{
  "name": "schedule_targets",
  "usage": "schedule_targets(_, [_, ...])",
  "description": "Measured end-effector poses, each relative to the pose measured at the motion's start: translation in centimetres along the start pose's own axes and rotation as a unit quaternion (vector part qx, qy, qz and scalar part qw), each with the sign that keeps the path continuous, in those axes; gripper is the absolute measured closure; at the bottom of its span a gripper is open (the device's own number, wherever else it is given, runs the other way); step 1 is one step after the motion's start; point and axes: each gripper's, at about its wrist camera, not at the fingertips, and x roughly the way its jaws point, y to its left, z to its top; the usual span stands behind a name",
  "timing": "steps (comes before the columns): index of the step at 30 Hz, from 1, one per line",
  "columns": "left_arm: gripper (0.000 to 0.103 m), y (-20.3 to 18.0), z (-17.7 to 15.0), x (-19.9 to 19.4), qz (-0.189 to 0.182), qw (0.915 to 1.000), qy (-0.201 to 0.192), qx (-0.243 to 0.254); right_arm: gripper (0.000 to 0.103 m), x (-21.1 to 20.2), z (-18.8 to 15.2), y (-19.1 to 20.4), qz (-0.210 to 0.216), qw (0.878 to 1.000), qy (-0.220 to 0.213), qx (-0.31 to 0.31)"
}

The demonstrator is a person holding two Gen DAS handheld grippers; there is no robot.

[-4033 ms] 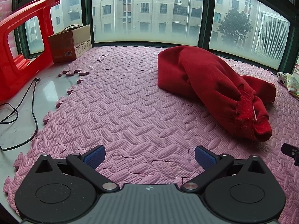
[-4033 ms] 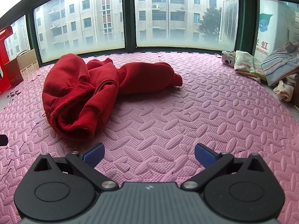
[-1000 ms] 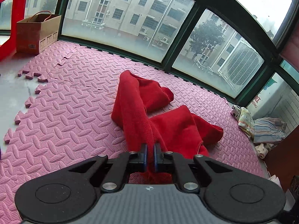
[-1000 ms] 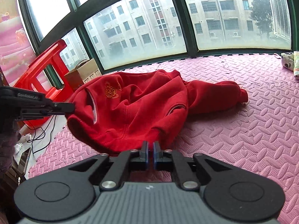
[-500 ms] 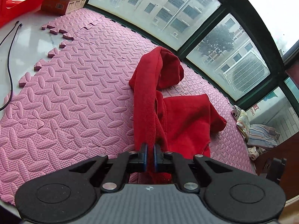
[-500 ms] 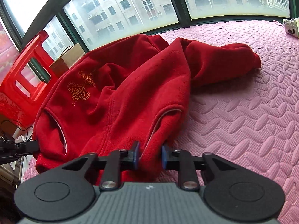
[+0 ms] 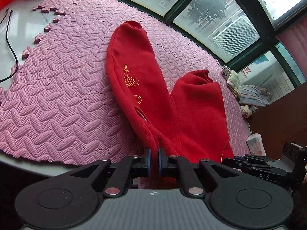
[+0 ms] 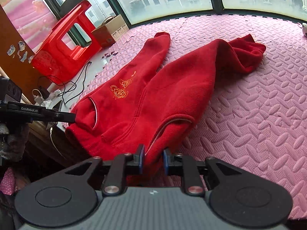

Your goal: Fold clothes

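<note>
- Two hem corners of the red hoodie (image 8: pixel 165 88), spread on the pink foam mat (image 8: pixel 259 115), sit at its near edge.
- Left gripper (image 7: pixel 154 160) fingers stay clamped on one corner.
- Right gripper (image 8: pixel 153 160) fingers are opening with cloth between; that corner may slip off and bunch the hem.

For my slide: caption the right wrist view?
Right gripper, jaws opening around the red sweatshirt's hem on pink foam mat.
</note>
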Motion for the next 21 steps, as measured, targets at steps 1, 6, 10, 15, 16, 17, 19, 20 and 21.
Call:
schedule_targets(1, [0.093, -0.2, -0.1, -0.2, 0.0, 0.9999, 0.003, 0.01, 0.079, -0.4, -0.3, 0.0, -0.002, 1.0, 0.003, 0.0])
schedule_targets(6, [0.093, -1.9, 0.6, -1.8, -0.004, 0.9985, -0.015, 0.052, 0.077, -2.7, 1.0, -1.8, -0.034, 0.999, -0.032, 0.011])
schedule_targets(10, [0.091, -4.0, 1.7, -0.6, -0.021, 0.9963, -0.019, 0.082, 0.077, -2.9, 4.2, -4.9, -0.089, 0.993, -0.07, 0.019])
schedule_targets(15, [0.09, -6.2, 2.9, 3.3, -0.049, 0.9941, 0.006, 0.097, 0.076, -0.6, 9.5, -11.0, -0.153, 0.983, -0.097, 0.035])
schedule_targets(16, [0.09, -6.7, 3.1, 4.5, -0.056, 0.9931, 0.015, 0.101, 0.076, -0.1, 10.4, -12.0, -0.155, 0.982, -0.097, 0.042])
schedule_targets(17, [0.09, -7.2, 3.2, 5.6, -0.064, 0.9922, 0.024, 0.105, 0.073, 0.6, 11.3, -13.2, -0.161, 0.981, -0.1, 0.05])
schedule_targets(19, [0.09, -8.3, 3.5, 7.5, -0.077, 0.99, 0.04, 0.112, 0.068, 1.6, 12.5, -14.8, -0.162, 0.979, -0.102, 0.065])
schedule_targets(20, [0.09, -8.9, 3.8, 8.7, -0.08, 0.9887, 0.049, 0.117, 0.068, 2.5, 13.6, -16.2, -0.155, 0.979, -0.101, 0.083])
schedule_targets(21, [0.09, -9.5, 4.0, 9.6, -0.084, 0.9873, 0.057, 0.123, 0.067, 3.1, 14.2, -16.9, -0.156, 0.978, -0.102, 0.089])
